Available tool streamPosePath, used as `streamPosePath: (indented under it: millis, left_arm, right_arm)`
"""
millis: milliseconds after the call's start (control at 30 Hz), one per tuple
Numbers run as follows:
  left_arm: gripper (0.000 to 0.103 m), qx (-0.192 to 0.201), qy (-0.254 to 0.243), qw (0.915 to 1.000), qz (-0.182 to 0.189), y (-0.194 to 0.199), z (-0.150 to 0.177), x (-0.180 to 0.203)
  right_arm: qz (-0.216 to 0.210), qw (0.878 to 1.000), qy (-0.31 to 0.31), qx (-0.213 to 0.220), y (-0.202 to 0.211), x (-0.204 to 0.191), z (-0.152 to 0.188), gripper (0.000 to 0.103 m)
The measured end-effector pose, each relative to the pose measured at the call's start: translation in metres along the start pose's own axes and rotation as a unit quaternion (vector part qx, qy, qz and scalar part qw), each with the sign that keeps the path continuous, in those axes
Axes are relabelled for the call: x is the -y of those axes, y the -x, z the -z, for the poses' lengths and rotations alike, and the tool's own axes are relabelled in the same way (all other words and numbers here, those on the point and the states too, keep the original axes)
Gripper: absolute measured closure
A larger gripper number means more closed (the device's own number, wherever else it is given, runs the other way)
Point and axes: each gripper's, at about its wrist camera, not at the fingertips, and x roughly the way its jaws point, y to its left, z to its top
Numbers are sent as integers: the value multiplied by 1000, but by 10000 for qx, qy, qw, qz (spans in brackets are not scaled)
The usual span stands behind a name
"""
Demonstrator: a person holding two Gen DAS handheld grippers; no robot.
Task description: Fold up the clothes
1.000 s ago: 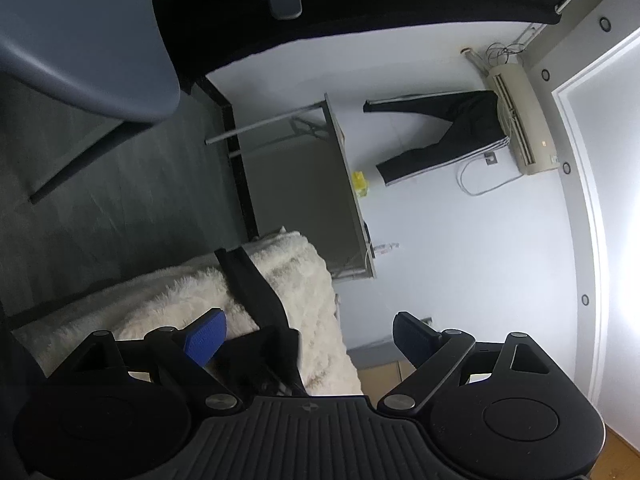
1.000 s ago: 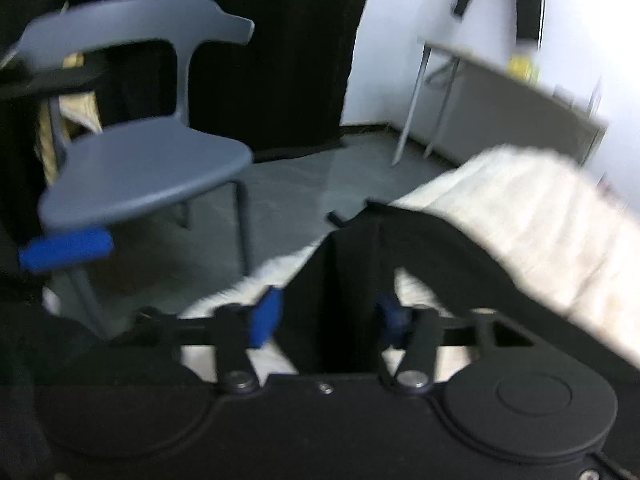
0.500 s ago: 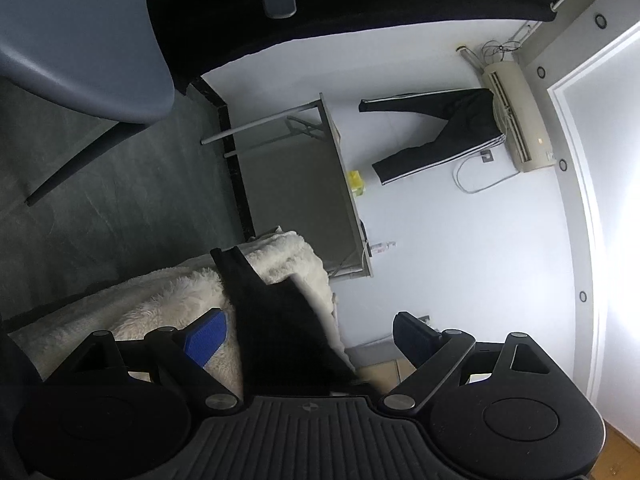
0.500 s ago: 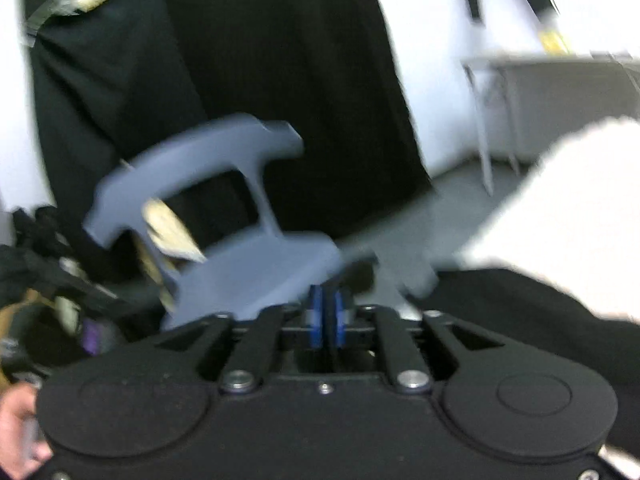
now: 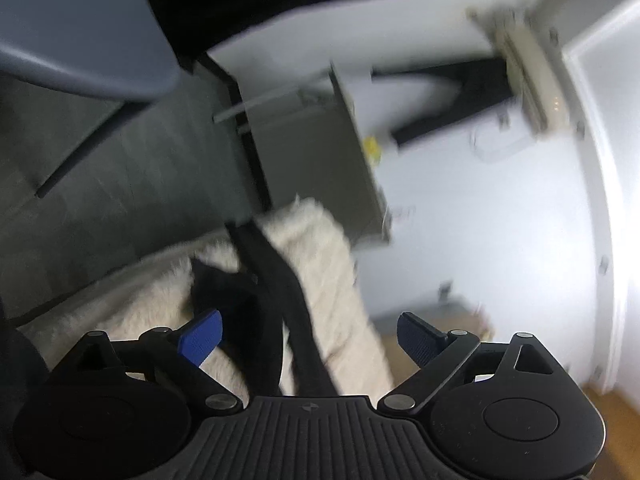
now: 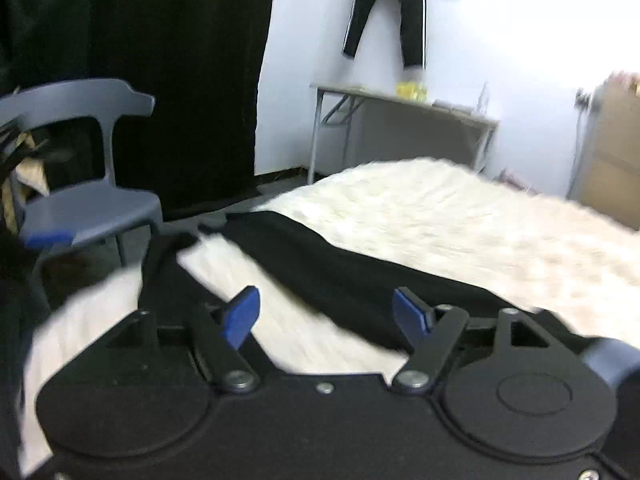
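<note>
Right gripper (image 6: pixel 326 314): aimed slightly downward over the fluffy cream-white blanket surface (image 6: pixel 440 216), jaws opening, blue pads wide apart and pressing on nothing. The black garment (image 6: pixel 340 276) lies on the blanket below and ahead of the gap, not gripped.

Left gripper (image 5: pixel 308 334): rolled over sideways, so the room shows tilted in its view. Jaws opening, nearly at full spread. A bunched dark fold of the garment (image 5: pixel 256 308) sits just beside its left pad and a long dark strip passes through the gap; pads not clamped on it as far as I can tell. Frame is motion-blurred.

Room: grey plastic chair (image 6: pixel 84 204) left of the blanket, black curtain (image 6: pixel 180 60) behind it, grey folding table (image 6: pixel 400 120) against the white wall, black striped trousers (image 6: pixel 384 12) hanging above the table, brown cardboard box (image 6: pixel 612 152) at far right. Dark grey floor.

Garment long axis, right wrist view: runs diagonally from the blanket's near-left edge by the chair toward lower right, passing under the gripper. Flat, mostly spread, cream gap showing between two dark parts on the left.
</note>
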Motion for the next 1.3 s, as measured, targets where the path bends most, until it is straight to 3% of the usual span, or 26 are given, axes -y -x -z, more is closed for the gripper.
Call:
streamPosePath:
  millis: [167,233,267,367,433,533,567,600,667,733,800,833,867,900,933,967,1100,1300]
  left_arm:
    - [11,-583,-1001,9919,-530,-42,5,23]
    - [11,-785,-1757,9766,-959,-69,5,35]
    - [11,-847,-1899,9724,-1062,-77,5,36]
    - [13,-961,-2074,9613,-1534,-108,1,32]
    - [19,-901,-1842,9643,-1676,-121,-5,25]
    - [49,-1168,-1570,9678,-1581,-141,-13,14]
    - [84,-1196,-1688,9656,-1575,-142,-13,15]
    - [94,-1141,-1835,9646,-1514,-138,-13,16]
    - [95,-1031,-2128,9617,-1390,-129,-12,18]
    - [95,-874,-2311,9617,-1186,-116,-14,19]
    - [94,-560,-1797,9786,-829,-86,-24,11]
    - [92,-441,-1378,9860,-826,-72,-29,1]
    - [81,-389,-1015,9899,-914,-62,-33,-11]
    - [48,-360,-741,9914,-1014,-55,-35,-20]
    - [36,-349,-434,9908,-1236,-52,-37,-29]
    - [32,-302,-57,9888,-1462,-47,-39,-41]
    - [26,63,201,9849,-1718,-37,-43,-49]
    - [25,-404,672,9757,-2048,-53,-41,-72]
  right_arm:
    - [186,9971,730,-84,38,-23,78,25]
    - [442,9954,846,-83,38,-37,109,22]
    - [550,9945,890,-79,36,-44,122,22]
    - [874,9858,1429,82,20,-68,126,21]
    - [852,9869,1368,69,15,-72,123,19]
    - [846,9870,1366,72,14,-71,123,19]
    - [846,9869,1372,82,13,-71,124,19]
    - [848,9868,1380,89,14,-70,126,19]
    - [853,9865,1392,98,18,-68,128,19]
    - [856,9864,1401,102,22,-67,129,19]
    - [858,9861,1421,106,23,-67,129,19]
    - [859,9860,1423,108,25,-67,129,19]
    - [864,9857,1443,117,25,-67,130,19]
    - [865,9855,1456,117,25,-67,130,19]
    - [865,9853,1468,117,25,-68,131,19]
    - [866,9851,1481,118,24,-68,131,19]
    - [828,9856,1474,77,23,-67,130,19]
    - [860,9846,1520,84,23,-68,130,19]
